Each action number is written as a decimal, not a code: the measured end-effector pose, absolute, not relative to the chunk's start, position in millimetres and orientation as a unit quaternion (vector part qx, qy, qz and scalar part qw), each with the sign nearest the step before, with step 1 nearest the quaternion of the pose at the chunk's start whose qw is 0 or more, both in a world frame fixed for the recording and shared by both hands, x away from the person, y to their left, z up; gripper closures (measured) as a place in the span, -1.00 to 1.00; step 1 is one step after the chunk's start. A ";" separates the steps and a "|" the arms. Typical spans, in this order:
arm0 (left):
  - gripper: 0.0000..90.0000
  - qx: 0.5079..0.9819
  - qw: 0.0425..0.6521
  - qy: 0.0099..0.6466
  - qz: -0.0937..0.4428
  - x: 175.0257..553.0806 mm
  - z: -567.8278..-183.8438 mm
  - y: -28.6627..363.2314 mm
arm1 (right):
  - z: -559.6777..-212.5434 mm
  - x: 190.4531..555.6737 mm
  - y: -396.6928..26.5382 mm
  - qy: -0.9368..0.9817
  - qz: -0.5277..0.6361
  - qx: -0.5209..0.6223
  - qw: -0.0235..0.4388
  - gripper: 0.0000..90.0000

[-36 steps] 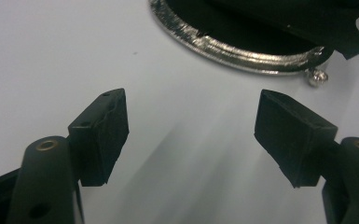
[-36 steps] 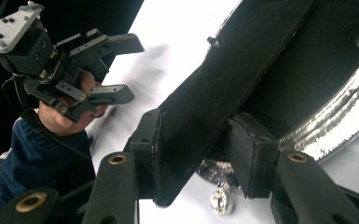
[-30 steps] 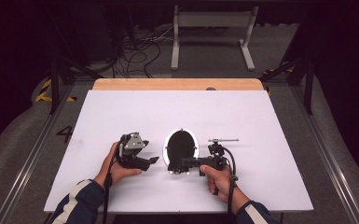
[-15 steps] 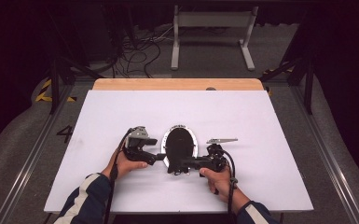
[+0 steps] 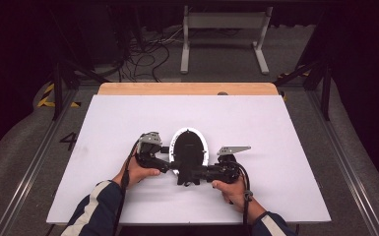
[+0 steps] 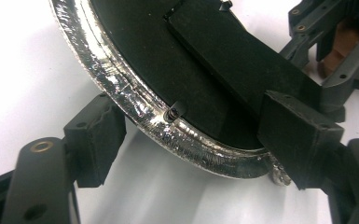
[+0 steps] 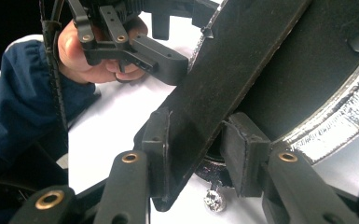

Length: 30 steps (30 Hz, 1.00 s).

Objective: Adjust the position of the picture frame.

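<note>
An oval frame (image 5: 189, 146) with a black back and a silver rim (image 6: 121, 93) lies face down on the white table (image 5: 275, 142). A black prop strut (image 7: 242, 60) stands up off its back. My right gripper (image 7: 200, 149) is shut on this strut's lower end, at the frame's near end (image 5: 187, 173). My left gripper (image 5: 170, 160) is at the frame's left edge. Its jaws are open and straddle the rim (image 6: 196, 134): one pad (image 6: 95, 135) is outside on the table, the other pad (image 6: 298, 130) over the black back.
The person's left hand (image 7: 88, 56) with the left gripper shows beyond the strut in the right gripper view. A wooden strip (image 5: 187, 88) edges the table's far side, with cables and a metal stand (image 5: 224, 29) on the floor behind.
My left gripper has moved right, up to the frame's left rim. The right gripper has stayed on the strut.
</note>
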<state>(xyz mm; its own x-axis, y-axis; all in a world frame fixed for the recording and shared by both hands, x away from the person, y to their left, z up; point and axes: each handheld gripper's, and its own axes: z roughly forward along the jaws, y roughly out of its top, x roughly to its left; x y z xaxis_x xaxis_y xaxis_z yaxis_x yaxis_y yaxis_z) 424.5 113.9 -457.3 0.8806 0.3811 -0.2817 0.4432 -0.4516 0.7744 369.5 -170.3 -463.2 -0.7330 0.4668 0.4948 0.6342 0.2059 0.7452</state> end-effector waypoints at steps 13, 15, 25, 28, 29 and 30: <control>0.11 0.842 0.484 0.239 0.002 422.7 -450.0 117.6 | -457.4 370.9 -171.4 -0.781 -0.513 -0.355 0.039 0.51; 0.16 0.840 0.488 0.239 0.009 422.0 -448.0 117.0 | -456.8 371.8 -172.0 -0.781 -0.512 -0.357 0.032 0.53; 0.40 0.827 0.517 0.215 0.039 414.5 -434.7 114.7 | -454.4 374.2 -176.9 -0.777 -0.510 -0.369 0.012 0.62; 0.41 0.828 0.516 0.214 0.035 414.4 -435.8 114.5 | -454.1 373.9 -177.1 -0.778 -0.510 -0.368 0.008 0.62; 0.39 0.832 0.513 0.207 0.029 415.4 -436.8 114.1 | -454.0 373.5 -176.3 -0.779 -0.509 -0.366 0.005 0.62; 0.33 0.837 0.508 0.201 0.018 415.3 -439.1 111.7 | -454.0 373.0 -175.4 -0.781 -0.509 -0.363 0.003 0.63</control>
